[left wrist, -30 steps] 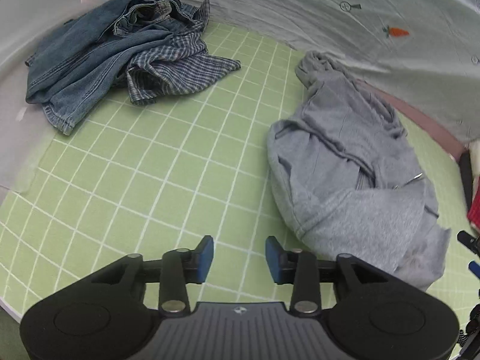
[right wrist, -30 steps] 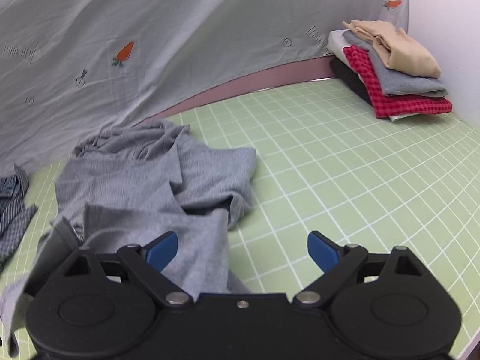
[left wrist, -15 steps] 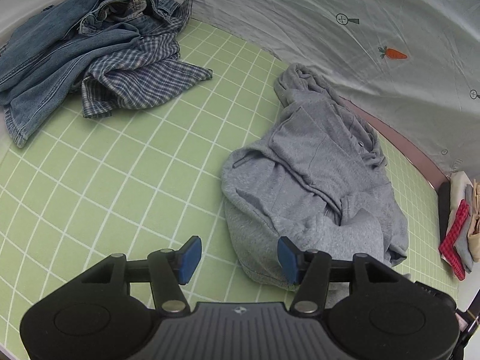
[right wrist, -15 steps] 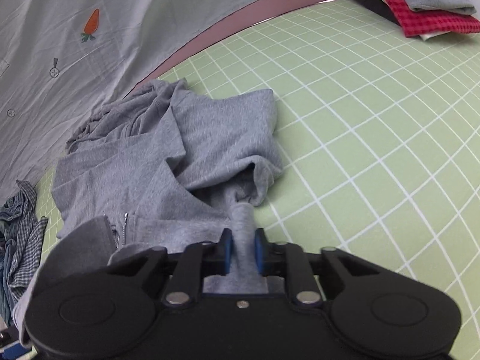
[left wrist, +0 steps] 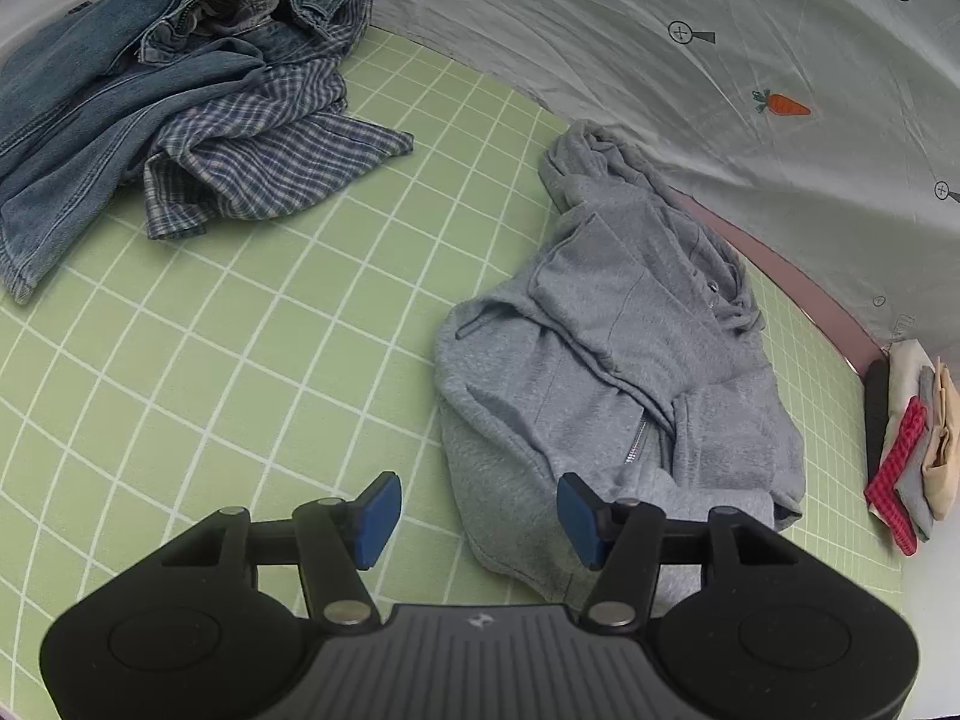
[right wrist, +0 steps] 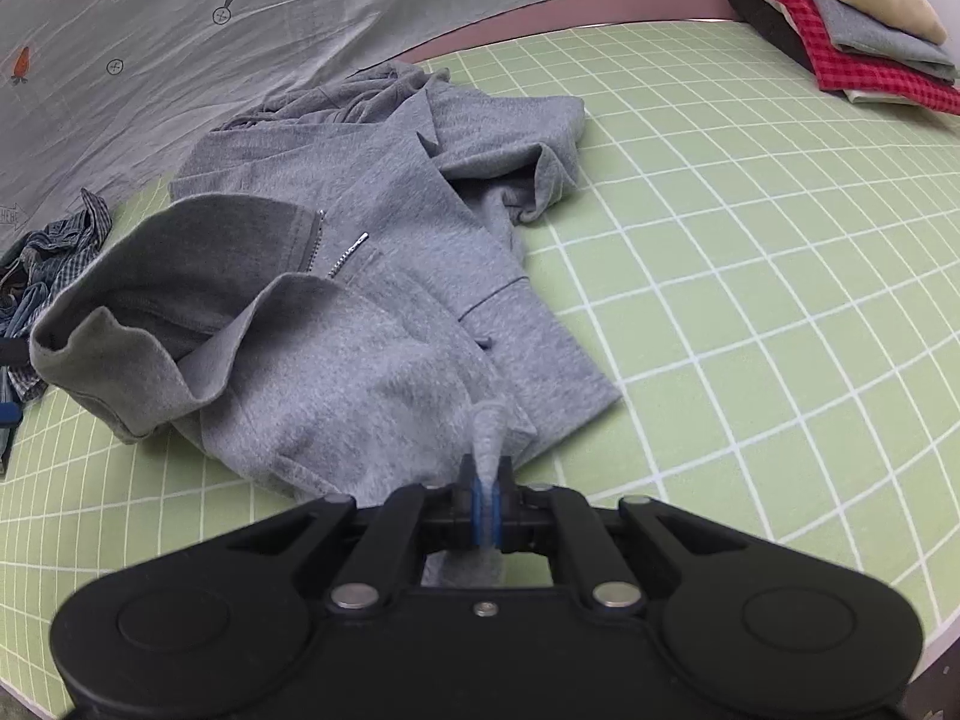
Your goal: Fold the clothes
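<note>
Left wrist view: the left claw (left wrist: 474, 519) stands agape, blue pads spread, holding nothing, poised over the near hem of a grey zip hoodie (left wrist: 612, 372). The hoodie is soft fleece knit, crumpled, with a metal zipper showing near its lower middle. It lies on a green mat (left wrist: 228, 360) ruled with a white grid, which covers the counter. Its long axis runs from the near hem, just ahead of the claw, away toward the far right, where the bunched end meets a pale grey sheet (left wrist: 600, 30) printed with carrots. At far left a heap of blue denim (left wrist: 72, 120) lies tangled with a checked shirt (left wrist: 264, 150). At the right edge sits a stack of folded clothes (left wrist: 912, 450).

Right wrist view: the right claw (right wrist: 486, 504) is clamped shut on a narrow pinch of the hoodie (right wrist: 384, 252) fabric, which rises as a small peak between the pads. The garment spreads away and to the left from that grip, one flap turned up to show a darker lining beside the zipper. The folded stack (right wrist: 840, 18) lies at far right, well apart.
</note>
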### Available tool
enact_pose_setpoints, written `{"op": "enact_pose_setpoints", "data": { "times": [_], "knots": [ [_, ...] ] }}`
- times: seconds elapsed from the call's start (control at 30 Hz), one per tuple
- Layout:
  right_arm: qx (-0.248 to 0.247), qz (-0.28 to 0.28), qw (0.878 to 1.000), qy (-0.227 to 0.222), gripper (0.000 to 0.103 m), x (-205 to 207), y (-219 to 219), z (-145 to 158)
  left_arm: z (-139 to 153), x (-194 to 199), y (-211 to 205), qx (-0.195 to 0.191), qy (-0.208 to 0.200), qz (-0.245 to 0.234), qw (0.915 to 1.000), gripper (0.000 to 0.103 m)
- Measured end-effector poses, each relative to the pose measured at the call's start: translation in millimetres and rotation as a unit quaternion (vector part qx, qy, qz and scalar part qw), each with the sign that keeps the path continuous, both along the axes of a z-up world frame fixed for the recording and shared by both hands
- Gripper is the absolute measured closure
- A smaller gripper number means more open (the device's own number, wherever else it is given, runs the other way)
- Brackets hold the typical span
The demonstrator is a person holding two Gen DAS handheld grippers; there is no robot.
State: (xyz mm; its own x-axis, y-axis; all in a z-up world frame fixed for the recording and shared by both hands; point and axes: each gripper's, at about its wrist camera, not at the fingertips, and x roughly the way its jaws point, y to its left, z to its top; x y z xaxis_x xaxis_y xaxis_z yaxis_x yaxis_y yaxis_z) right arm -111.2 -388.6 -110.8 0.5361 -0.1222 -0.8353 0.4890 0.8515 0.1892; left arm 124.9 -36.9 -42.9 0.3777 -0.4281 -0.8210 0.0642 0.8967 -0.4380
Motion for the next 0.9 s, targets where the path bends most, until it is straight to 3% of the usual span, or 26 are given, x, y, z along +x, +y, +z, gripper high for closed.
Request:
{"op": "enact_pose_setpoints", "data": {
  "times": [0.2, 0.47, 0.53, 0.67, 0.77, 0.9],
  "knots": [
    [0.001, -0.009, 1.0, 0.0, 0.099, -5.5, 7.3, -0.4, 7.7, 19.4, -21.8, -0.007, -0.007, -0.018, 0.9998, 0.034],
    [-0.009, -0.024, 1.0, 0.001, 0.099, -4.9, 9.6, 3.7, -15.4, 14.3, -47.6, 0.039, 0.038, -0.067, 0.9963, 0.035],
    [-0.01, -0.026, 1.0, 0.001, 0.099, -5.0, 9.8, 4.1, -25.6, 10.3, -44.5, 0.039, 0.06, -0.067, 0.9952, 0.045],
    [-0.011, -0.025, 1.0, 0.003, 0.099, -4.9, 10.0, 4.1, -43.7, -0.1, -37.7, 0.042, 0.085, -0.072, 0.9929, 0.081],
    [-0.014, -0.023, 1.0, 0.006, 0.099, -4.0, 10.8, 4.4, -50.2, -10.4, -30.6, 0.046, 0.079, -0.079, 0.9927, 0.09],
    [-0.018, -0.024, 1.0, 0.003, 0.099, -5.9, 11.4, 5.8, -46.8, -20.3, -13.3, 0.04, 0.063, -0.077, 0.9942, 0.093]
  ]
}}
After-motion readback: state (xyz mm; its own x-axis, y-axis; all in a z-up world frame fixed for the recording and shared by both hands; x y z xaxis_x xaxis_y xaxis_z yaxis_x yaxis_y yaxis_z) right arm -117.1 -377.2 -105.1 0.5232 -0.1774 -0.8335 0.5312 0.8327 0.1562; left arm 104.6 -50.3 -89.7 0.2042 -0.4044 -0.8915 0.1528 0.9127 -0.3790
